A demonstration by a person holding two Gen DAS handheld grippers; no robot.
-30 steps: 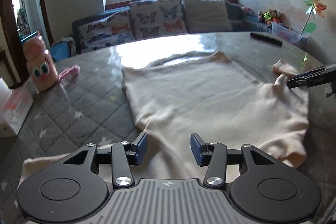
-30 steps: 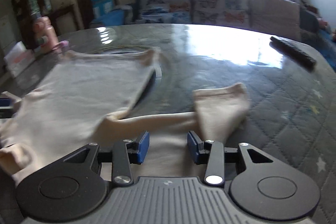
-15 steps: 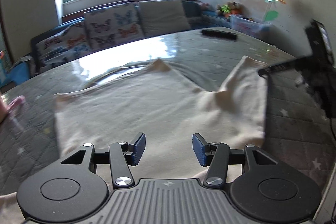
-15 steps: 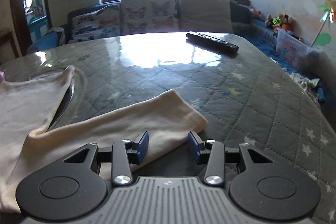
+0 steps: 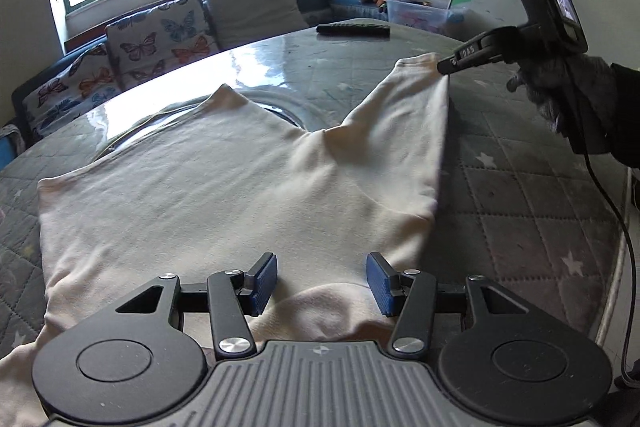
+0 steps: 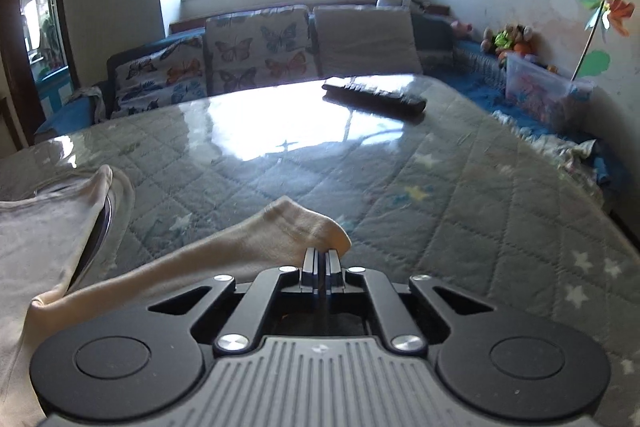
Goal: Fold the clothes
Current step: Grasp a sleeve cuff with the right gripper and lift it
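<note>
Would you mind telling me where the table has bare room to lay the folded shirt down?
The quilted table is bare between the sleeve held by the right gripper and the remote, and along the right edge. A smaller strip lies between sleeve and shirt body. The left side is crowded: the shirt covers it under the open left gripper.

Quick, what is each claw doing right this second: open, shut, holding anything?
Left claw: open, holding nothing, low over the cream shirt.
Right claw: shut on the shirt's sleeve cuff.
</note>
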